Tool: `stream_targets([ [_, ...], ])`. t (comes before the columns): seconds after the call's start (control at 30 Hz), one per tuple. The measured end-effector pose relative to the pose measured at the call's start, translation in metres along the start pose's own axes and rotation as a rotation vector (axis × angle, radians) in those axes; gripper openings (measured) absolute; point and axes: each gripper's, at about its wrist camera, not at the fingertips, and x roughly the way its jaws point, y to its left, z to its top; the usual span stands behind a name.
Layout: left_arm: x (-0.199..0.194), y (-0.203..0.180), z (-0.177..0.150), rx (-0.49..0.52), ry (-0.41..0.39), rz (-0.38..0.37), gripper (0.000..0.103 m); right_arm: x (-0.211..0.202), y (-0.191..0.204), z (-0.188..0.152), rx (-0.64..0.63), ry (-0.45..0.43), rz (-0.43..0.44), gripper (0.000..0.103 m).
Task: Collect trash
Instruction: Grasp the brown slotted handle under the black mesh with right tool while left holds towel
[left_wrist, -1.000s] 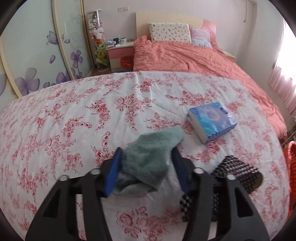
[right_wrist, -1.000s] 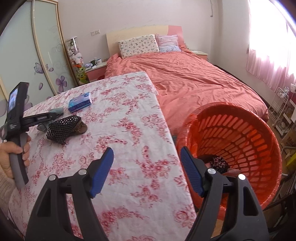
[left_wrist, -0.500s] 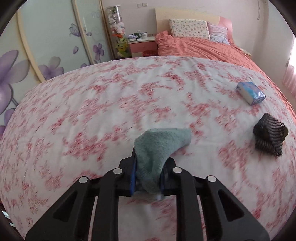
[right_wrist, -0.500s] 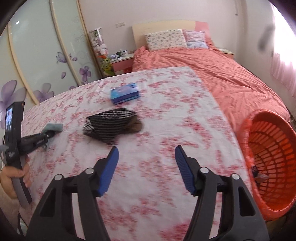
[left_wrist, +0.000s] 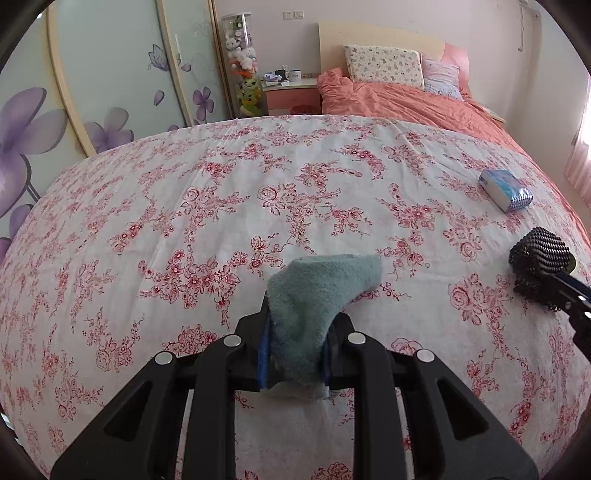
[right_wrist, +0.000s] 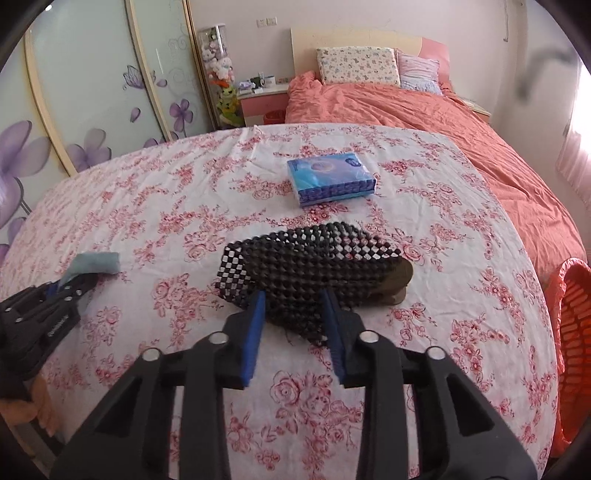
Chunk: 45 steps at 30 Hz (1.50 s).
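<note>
My left gripper (left_wrist: 295, 328) is shut on a grey-green cloth (left_wrist: 317, 291) and holds it just above the floral tablecloth (left_wrist: 221, 206); the cloth also shows in the right wrist view (right_wrist: 98, 263). A black beaded mat (right_wrist: 306, 258) lies crumpled on the table with a brown object (right_wrist: 400, 275) under its right end. My right gripper (right_wrist: 293, 314) has its jaws around the mat's near edge, closed on it. The mat also shows at the right edge of the left wrist view (left_wrist: 541, 256).
A blue tissue pack (right_wrist: 330, 179) lies beyond the mat, also seen in the left wrist view (left_wrist: 506, 190). An orange basket (right_wrist: 570, 332) stands off the table's right edge. A bed with an orange cover (right_wrist: 424, 110) is behind. Sliding flower-print doors (left_wrist: 92, 81) are at the left.
My left gripper closed on the cloth and drew back with it. My right gripper swung from the basket to the black mat and narrowed its jaws around the mat's near edge.
</note>
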Motion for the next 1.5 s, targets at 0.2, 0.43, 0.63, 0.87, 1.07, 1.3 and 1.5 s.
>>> stream_targets([
  [0.2, 0.000, 0.002, 0.000, -0.007, 0.000, -0.008, 0.022, -0.006, -0.006, -0.004, 0.002, -0.014, 0.013, 0.002],
  [0.43, 0.001, 0.003, 0.000, -0.004, 0.000, -0.005, 0.022, -0.029, -0.019, 0.002, 0.039, -0.076, 0.021, 0.001],
  [0.63, 0.002, 0.001, 0.000, 0.002, 0.000, 0.001, 0.022, -0.033, -0.025, 0.006, 0.039, -0.089, 0.001, 0.014],
  [0.87, 0.002, 0.001, 0.000, 0.003, 0.000, 0.001, 0.022, -0.029, -0.061, 0.002, 0.109, -0.088, -0.074, 0.033],
  [1.07, 0.003, 0.001, 0.000, 0.003, 0.000, 0.001, 0.022, -0.022, -0.085, 0.005, 0.163, -0.091, -0.118, 0.030],
  [1.3, 0.003, 0.001, 0.001, 0.006, 0.000, 0.005, 0.022, 0.007, -0.090, 0.016, 0.173, -0.028, -0.111, 0.030],
  [1.5, 0.003, 0.001, 0.001, 0.008, 0.000, 0.007, 0.022, -0.004, -0.083, 0.005, 0.121, -0.033, -0.001, 0.029],
])
